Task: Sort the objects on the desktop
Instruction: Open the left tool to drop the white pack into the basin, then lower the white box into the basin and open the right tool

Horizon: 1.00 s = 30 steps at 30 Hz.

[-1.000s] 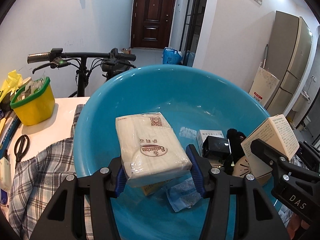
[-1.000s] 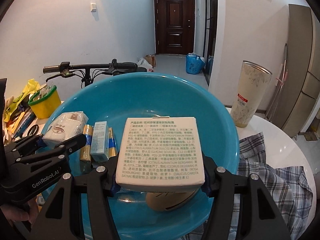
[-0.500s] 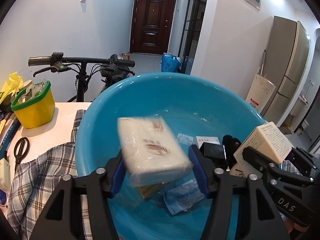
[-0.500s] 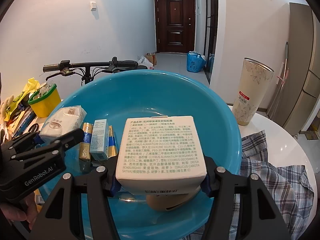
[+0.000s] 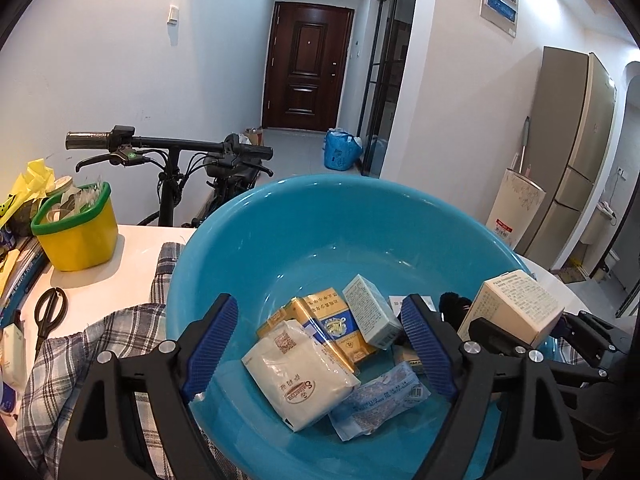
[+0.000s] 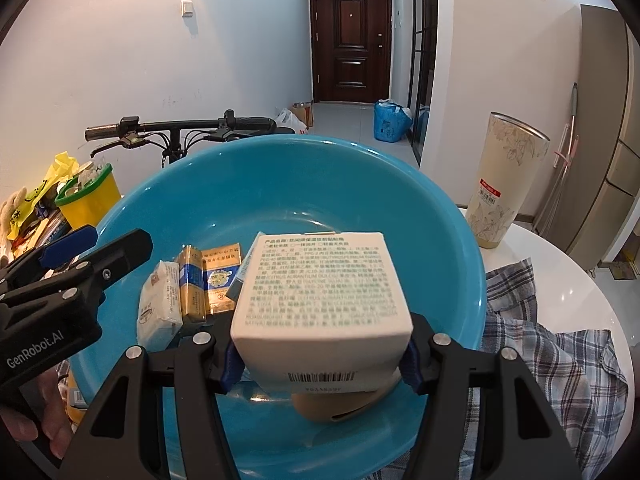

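On your tabletop (image 5: 132,256) sits one blue basin (image 5: 320,216) holding one tissue pack (image 5: 298,376). Your left hand-held gripper (image 5: 320,344) tilts down above it, jaws opening, empty. Your right hand-held gripper (image 6: 320,364) clamps one cream box (image 6: 324,300) over the basin.

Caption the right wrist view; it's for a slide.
Right gripper clamps a cream printed cardboard box above the blue plastic basin.

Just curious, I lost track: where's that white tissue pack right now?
In the left wrist view the tissue pack lies in the blue basin, low and left of the gold cartons.
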Tool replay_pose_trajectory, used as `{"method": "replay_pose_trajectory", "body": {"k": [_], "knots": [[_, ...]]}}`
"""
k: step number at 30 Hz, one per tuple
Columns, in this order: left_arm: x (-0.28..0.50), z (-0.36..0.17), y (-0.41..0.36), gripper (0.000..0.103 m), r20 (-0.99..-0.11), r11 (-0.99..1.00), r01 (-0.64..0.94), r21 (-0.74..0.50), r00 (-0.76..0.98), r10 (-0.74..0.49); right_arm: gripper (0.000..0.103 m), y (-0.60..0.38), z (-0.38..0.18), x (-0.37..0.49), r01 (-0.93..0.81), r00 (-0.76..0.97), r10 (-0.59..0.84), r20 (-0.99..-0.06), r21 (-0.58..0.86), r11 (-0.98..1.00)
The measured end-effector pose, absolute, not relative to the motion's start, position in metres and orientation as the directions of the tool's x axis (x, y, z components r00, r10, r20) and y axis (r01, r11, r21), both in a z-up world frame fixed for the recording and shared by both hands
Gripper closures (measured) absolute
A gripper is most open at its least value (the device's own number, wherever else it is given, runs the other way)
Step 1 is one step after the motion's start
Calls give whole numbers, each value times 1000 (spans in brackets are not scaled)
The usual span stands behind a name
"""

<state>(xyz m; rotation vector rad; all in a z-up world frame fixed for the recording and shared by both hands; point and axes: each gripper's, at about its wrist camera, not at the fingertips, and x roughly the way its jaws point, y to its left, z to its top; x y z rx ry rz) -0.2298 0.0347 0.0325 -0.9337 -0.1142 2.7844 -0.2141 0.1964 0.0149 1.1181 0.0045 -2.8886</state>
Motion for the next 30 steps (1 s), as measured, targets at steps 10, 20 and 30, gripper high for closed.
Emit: {"method": "replay_pose_trajectory", "body": {"k": [10,20,30], "knots": [[-229,31,36,17,-589,-977,-172,-127,-779,213,44,195,13,-215,45,-730,-37,-682,6,-999],[-230,30,37,17,-592,-977,-174,-122,-777,212,39,195,11,-216,37,-728,-29,-685,2,-999],[-230,30,35,17,-590,-980,-161,-119,-782,200,26,200,15,-217,20,-730,-18,-683,4,-1000]]}}
